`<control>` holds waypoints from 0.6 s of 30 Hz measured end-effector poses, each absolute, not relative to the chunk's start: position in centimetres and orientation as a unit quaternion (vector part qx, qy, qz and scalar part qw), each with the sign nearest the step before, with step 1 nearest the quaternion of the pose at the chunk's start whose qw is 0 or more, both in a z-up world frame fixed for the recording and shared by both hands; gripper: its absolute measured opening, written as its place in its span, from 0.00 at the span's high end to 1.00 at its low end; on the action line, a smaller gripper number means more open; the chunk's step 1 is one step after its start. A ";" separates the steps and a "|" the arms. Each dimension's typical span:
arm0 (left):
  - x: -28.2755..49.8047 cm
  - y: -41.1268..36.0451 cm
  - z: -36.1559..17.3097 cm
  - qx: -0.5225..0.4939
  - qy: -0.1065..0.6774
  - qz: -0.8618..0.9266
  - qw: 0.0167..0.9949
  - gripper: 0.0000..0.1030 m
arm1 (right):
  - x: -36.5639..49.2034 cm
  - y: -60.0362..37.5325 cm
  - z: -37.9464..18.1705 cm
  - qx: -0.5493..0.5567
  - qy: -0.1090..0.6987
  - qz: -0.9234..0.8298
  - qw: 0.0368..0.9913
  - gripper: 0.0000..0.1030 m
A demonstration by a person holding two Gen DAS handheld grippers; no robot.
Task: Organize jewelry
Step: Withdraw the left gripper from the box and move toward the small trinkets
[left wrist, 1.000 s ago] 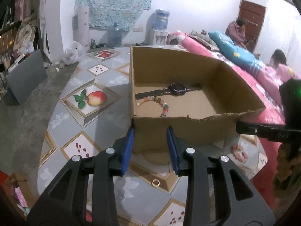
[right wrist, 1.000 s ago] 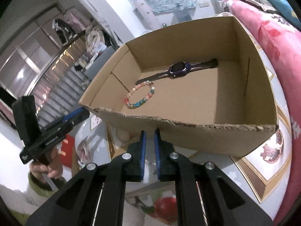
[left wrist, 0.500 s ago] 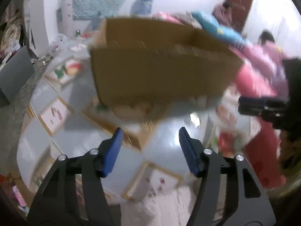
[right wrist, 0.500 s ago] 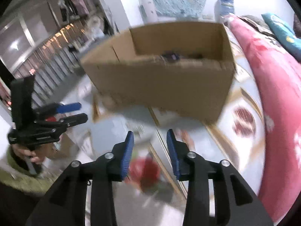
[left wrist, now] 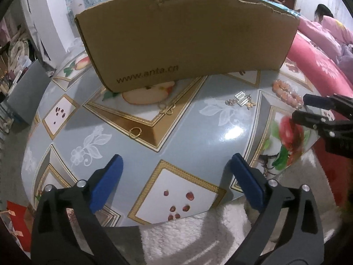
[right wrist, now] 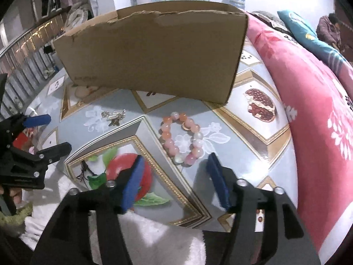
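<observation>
- Your left gripper (left wrist: 175, 165) hangs over the near part of the table (left wrist: 198, 137), its jaws spreading wider with nothing between them but bare tabletop.
- Your right gripper (right wrist: 175, 162) is also spreading, and nothing is pinched; the bead bracelet (right wrist: 182, 141) lies flat on the table just ahead of its blue pads (right wrist: 134, 181), between their lines but untouched.
- The table's near edge curves close under both grippers, with white fluffy fabric (left wrist: 187, 238) below it. On the right a pink flowered quilt (right wrist: 308, 114) runs along the table's side, so room is tight there.
- The cardboard box (left wrist: 187, 42) stands upright at the back; its long wall faces you, and the top edge is torn and ragged. Its inside is hidden from both views.
- Open glossy surface lies between the box and the near edge, patterned with fruit tiles and gold borders.
- The bracelet is a closed loop of round, smooth pink, orange and pale beads, slightly oval, its longer axis running away from you toward the box.
- A small gold ring (left wrist: 135, 131) lies flat left of centre, well apart from the bracelet.
- A cluster of small metal pieces (left wrist: 240, 99), silver and gold, too small to tell apart, sits near the box's front.
</observation>
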State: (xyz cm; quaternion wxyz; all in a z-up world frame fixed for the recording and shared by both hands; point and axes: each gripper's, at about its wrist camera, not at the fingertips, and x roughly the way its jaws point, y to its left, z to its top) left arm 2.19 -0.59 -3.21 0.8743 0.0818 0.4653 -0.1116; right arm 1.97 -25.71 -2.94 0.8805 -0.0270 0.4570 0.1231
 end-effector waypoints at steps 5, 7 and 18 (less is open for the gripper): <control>2.3 -0.6 -3.1 0.085 0.466 -0.108 0.874 0.08 | 2.2 -25.3 -3.0 -0.030 0.471 0.139 0.871 0.10; 2.5 -0.7 -3.4 0.087 0.467 -0.106 0.874 0.08 | 2.1 -25.4 -3.1 -0.018 0.474 0.146 0.868 0.06; 1.9 -1.1 -3.3 0.091 0.455 -0.100 0.880 0.07 | 2.7 -26.8 -2.8 0.034 0.479 0.175 0.860 0.06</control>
